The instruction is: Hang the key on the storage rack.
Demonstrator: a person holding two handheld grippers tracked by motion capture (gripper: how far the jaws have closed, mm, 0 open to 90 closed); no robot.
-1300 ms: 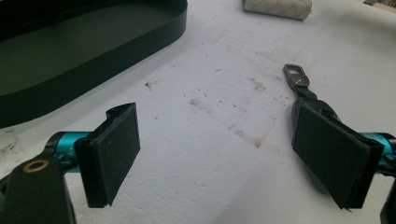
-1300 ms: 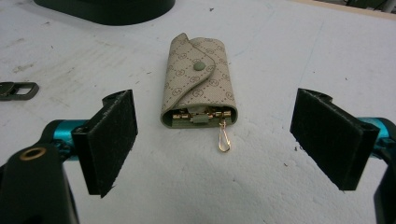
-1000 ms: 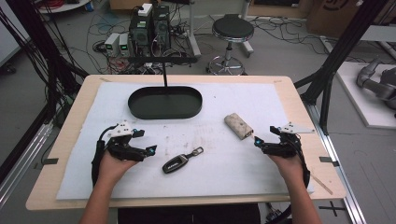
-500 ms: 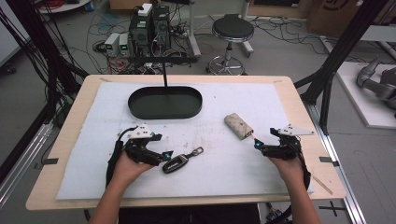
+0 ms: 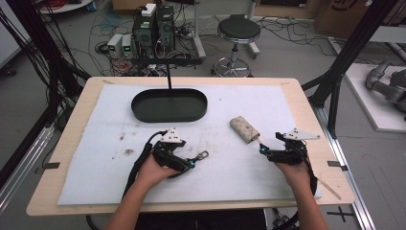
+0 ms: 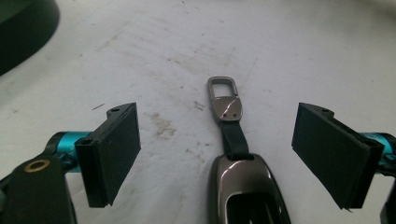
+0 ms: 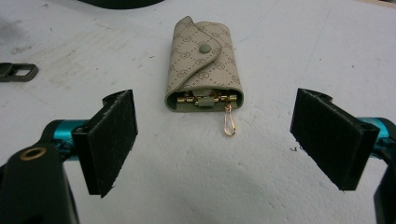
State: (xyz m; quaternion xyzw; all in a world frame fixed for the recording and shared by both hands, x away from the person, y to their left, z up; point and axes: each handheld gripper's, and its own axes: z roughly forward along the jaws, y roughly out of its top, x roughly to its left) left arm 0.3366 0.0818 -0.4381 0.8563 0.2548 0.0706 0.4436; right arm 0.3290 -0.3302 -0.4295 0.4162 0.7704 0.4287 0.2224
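Risk sits mostly with the left gripper [image 5: 190,164], which in the high view lies low over the key fob [image 5: 200,155] on the white mat [image 5: 95,158], while the right gripper [image 5: 262,149] waits just short of the beige key pouch [image 5: 244,129]. From the left gripper view, its jaws stand wide apart and hold nothing; the key fob [image 6: 245,184] lies between them, nearer the right pad, so an off-centre squeeze could skid the glossy shell sideways or catch only its strap. From the right gripper view, the jaws also gape empty, the key pouch [image 7: 203,63] ahead and centred; its gold clip [image 7: 229,122], probably loose, could snag a pad.
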